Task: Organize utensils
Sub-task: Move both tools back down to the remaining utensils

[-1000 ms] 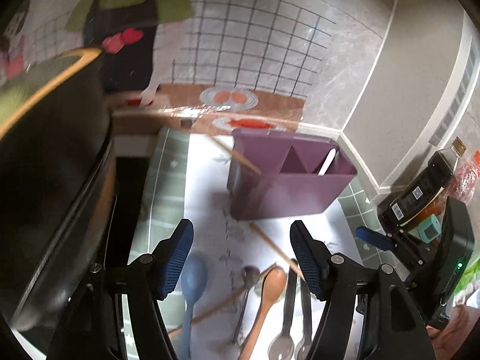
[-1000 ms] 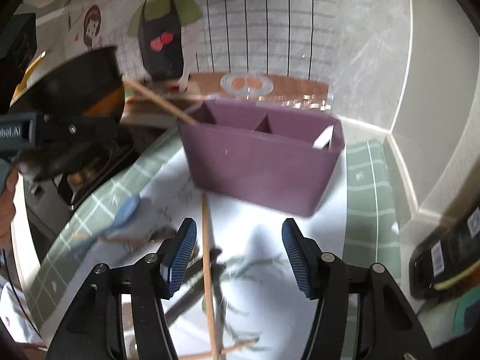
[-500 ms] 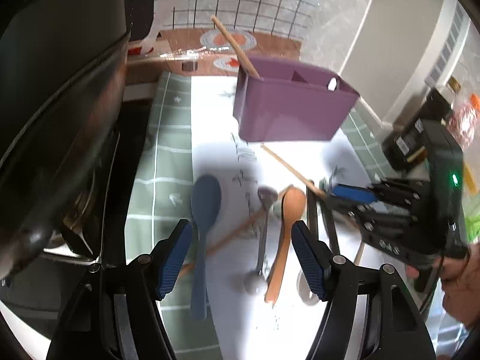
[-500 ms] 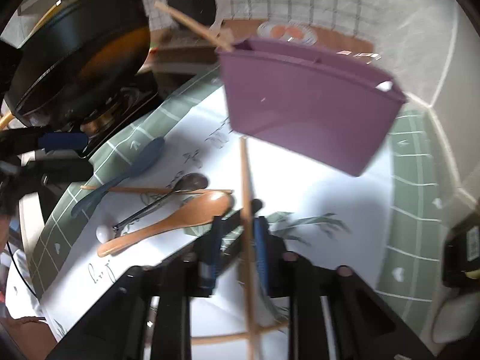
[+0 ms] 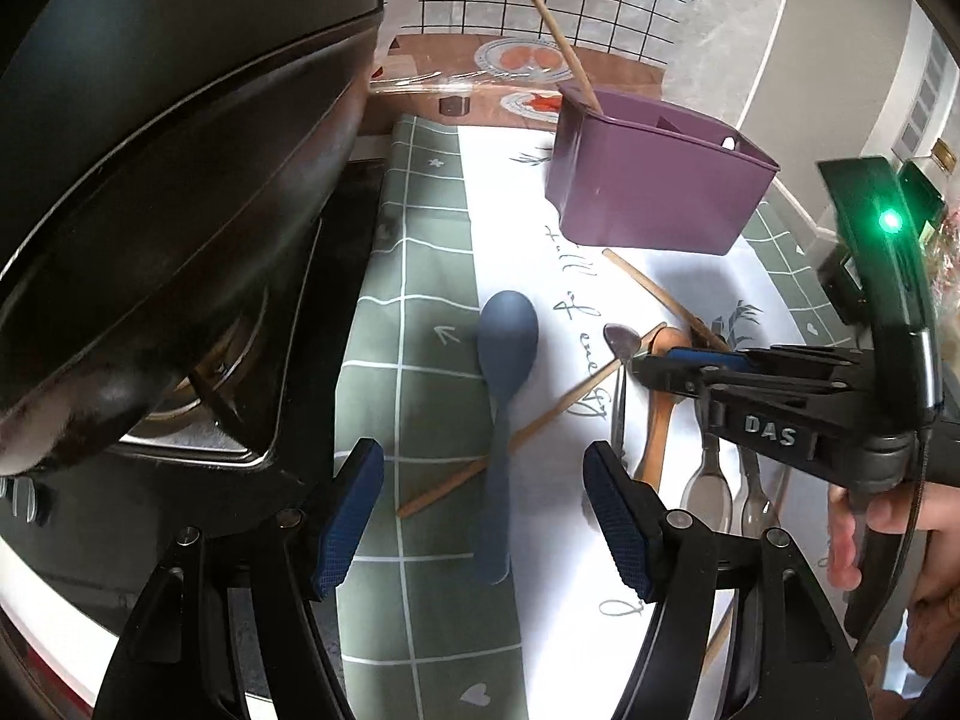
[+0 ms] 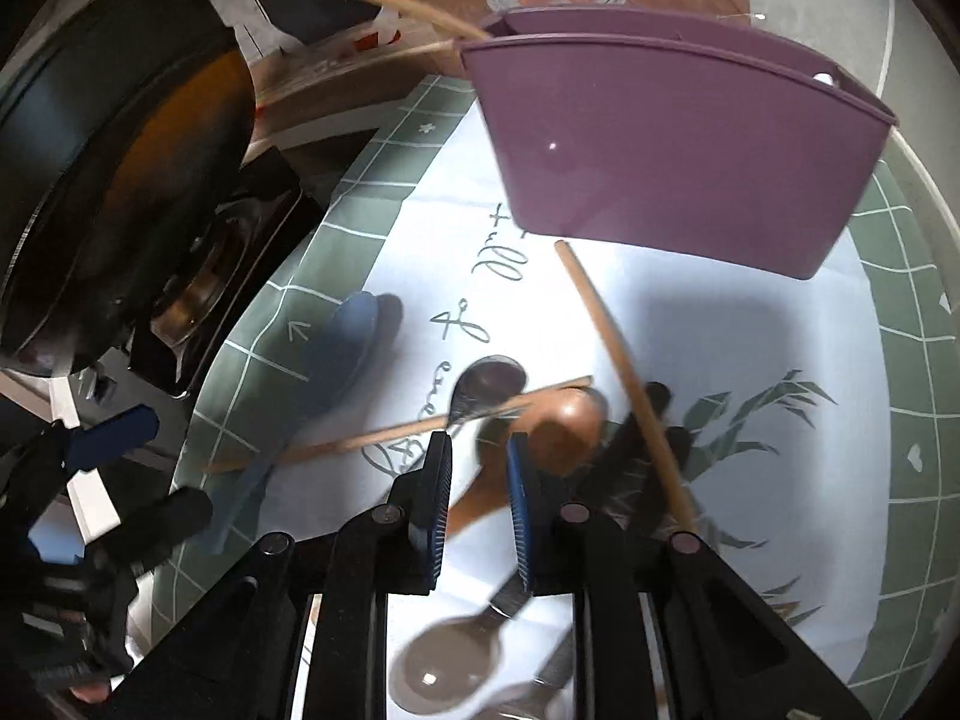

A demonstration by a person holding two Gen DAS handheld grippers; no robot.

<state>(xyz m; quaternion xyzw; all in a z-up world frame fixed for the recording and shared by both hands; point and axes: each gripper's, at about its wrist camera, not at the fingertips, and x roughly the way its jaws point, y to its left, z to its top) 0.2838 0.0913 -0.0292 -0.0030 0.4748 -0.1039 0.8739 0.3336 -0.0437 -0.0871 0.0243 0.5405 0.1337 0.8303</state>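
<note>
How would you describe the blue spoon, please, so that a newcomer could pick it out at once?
Start at the purple plastic utensil caddy at the back of the green-and-white mat. Come forward and left to the mat's green grid border, beside the stove. There lies the slate-blue matte spoon, bowl toward the caddy, crossing a wooden chopstick; its neighbours are wood or metal.

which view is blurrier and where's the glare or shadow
Right wrist view: motion blur smears the blue spoon and wooden spoon; the purple caddy throws a dark shadow on the mat. Left wrist view: sharp, with strong fisheye bending and a green LED flaring on the right tongs.
</note>
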